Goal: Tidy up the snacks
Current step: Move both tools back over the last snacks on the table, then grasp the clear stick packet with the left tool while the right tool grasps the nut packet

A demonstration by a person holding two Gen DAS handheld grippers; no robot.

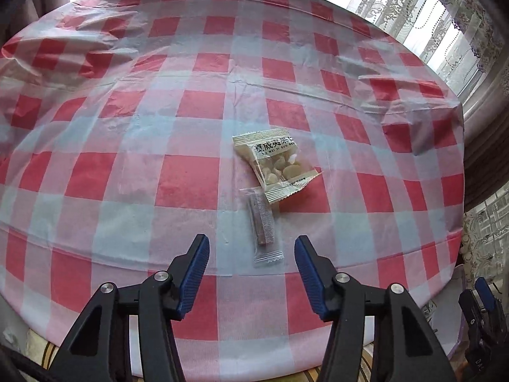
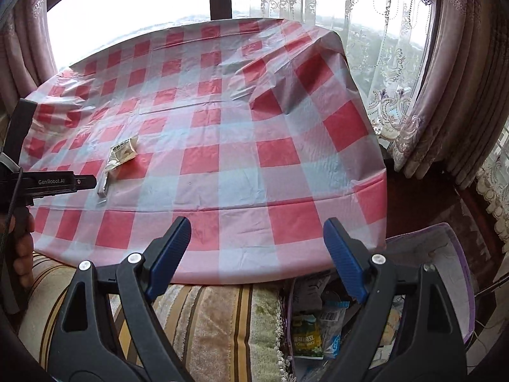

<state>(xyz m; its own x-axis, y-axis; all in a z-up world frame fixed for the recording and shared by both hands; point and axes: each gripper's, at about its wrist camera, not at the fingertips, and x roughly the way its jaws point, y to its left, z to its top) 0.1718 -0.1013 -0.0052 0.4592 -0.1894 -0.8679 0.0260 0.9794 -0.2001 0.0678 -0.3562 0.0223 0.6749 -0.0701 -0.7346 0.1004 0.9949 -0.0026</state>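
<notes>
Left wrist: two snack packets on table; left gripper and right gripper jaws apart

A cream nut packet lies flat, overlapping a clear-wrapped brown stick on the cloth.

Both wrist views downward over shared table

nut packet lies on the table, its near corner overlapping the slim sachet (both mid-table)
</notes>
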